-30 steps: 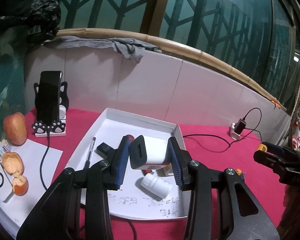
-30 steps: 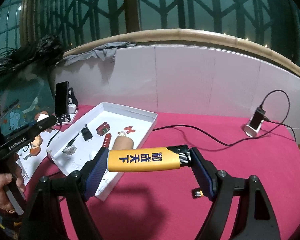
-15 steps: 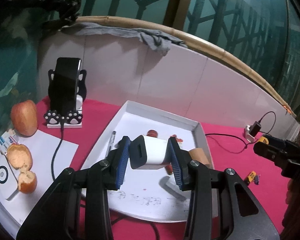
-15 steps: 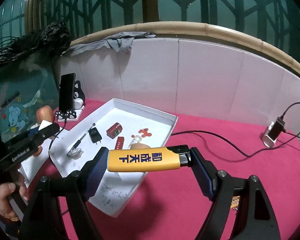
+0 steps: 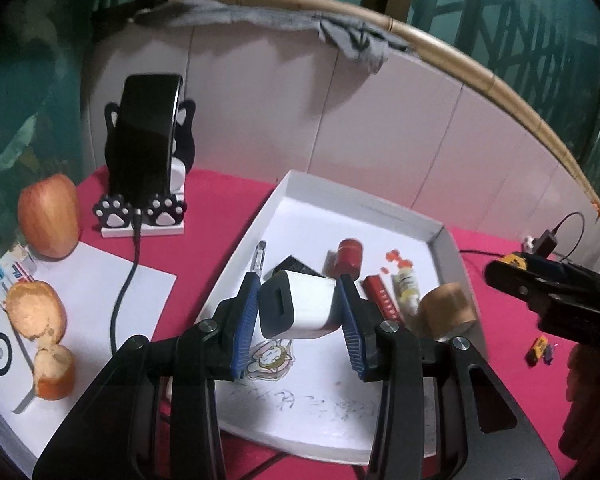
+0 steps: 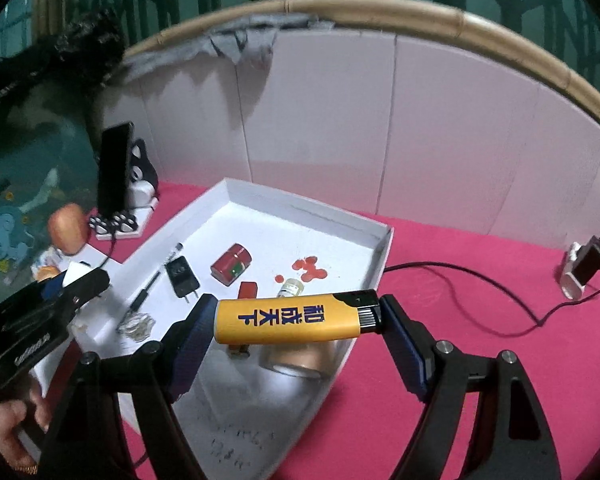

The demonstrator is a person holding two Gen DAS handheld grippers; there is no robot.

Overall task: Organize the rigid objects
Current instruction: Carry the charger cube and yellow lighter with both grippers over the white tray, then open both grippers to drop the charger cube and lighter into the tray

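white tray point(image 5: 440, 236) on the red cloth point(image 6: 480, 360), already holding most of the small hard items: a pen point(image 5: 259, 256), a black plug point(image 6: 183, 278), a red can point(image 6: 231, 265), a red stick point(image 5: 381, 298), a small bottle point(image 5: 406, 290), a tape roll point(image 5: 446, 308), a clear tangle point(image 6: 137, 325) and a sticker point(image 5: 269, 358). these count as sorted.

two items are in transit. the left gripper point(image 5: 298, 320) has its jaws set narrow, pressed on a white charger point(image 5: 298, 310) held above the tray's near half. the right gripper point(image 6: 296, 340) has its jaws set wide, clamped end to end on an orange lighter point(image 6: 292, 318), lengthwise across the fingers, over the tray's near right corner. neither item is set down yet.

one small orange and purple piece point(image 5: 540, 350) lies on the cloth outside the tray, right of it; it probably remains to be collected.

outside the task, by judgement: a phone point(image 5: 148, 136) in a stand, an apple point(image 5: 50, 222), peel point(image 5: 40, 332) on paper, and a cabled adapter point(image 6: 586, 268) near the wall.

estimated progress: late; two placements and one pickup remain.
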